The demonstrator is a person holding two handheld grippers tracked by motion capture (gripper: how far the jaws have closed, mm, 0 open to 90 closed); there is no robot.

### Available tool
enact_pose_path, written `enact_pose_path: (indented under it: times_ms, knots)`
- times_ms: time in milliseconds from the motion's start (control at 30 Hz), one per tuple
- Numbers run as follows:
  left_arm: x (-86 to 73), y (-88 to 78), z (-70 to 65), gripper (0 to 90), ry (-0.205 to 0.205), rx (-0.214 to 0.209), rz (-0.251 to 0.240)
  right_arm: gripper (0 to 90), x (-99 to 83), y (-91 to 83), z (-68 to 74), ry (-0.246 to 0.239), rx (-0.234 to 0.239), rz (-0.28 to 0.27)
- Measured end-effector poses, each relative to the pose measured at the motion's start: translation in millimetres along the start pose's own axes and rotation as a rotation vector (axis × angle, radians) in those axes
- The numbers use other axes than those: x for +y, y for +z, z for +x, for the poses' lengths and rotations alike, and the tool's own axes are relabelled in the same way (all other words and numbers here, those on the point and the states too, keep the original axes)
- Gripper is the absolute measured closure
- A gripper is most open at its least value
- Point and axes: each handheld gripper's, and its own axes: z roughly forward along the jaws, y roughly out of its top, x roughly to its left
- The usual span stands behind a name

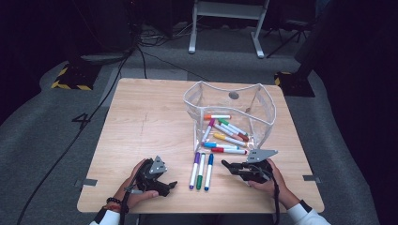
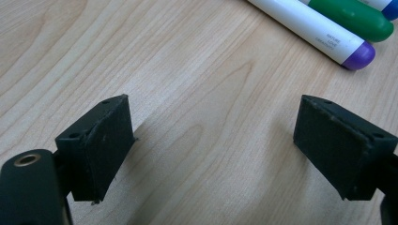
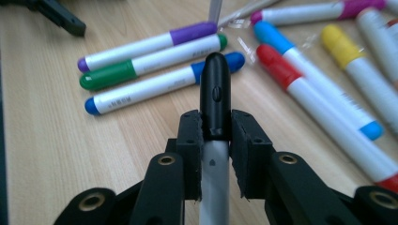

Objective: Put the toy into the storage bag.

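Your right gripper (image 3: 215, 140) is clamped on a black-capped marker (image 3: 215, 89), its cap projecting forward between the pads, above the table (image 1: 141, 122) beside three loose markers (image 1: 202, 171). Your left gripper (image 2: 213, 145) rests low over bare wood, jaws spread with nothing between them, the purple-capped marker (image 2: 328, 40) lying ahead of them.

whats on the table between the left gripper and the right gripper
Three markers lie side by side between the left gripper and right gripper in the high view: a purple marker, green marker and blue marker.
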Motion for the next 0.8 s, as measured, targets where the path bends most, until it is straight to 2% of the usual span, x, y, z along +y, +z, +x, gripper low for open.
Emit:
enact_pose_path:
  times_ms: [167, 367, 500, 633, 800]
  knots:
    - [0.0, 0.0, 0.0, 12.6, 0.0, 0.0, 0.0, 75.0, 11.2, -29.1, -3.4, -0.013, -0.005, -0.069]
    - [0.0, 0.0, 0.0, 12.5, 0.0, 0.0, 0.0, 75.1, 36.0, -67.3, -3.3, -0.07, -0.021, -0.126]
    - [0.0, 0.0, 0.1, 12.5, 0.0, 0.0, 0.0, 75.1, 62.7, -92.5, -1.9, -0.126, -0.027, -0.155]
    - [0.0, 0.0, 0.1, 12.5, 0.0, -0.001, 0.0, 75.0, 94.0, -114.4, -3.4, -0.175, -0.063, -0.172]
    - [0.0, 0.0, 0.1, 12.5, 0.0, 0.0, 0.0, 75.0, 129.3, -134.8, -17.0, -0.183, -0.1, -0.212]
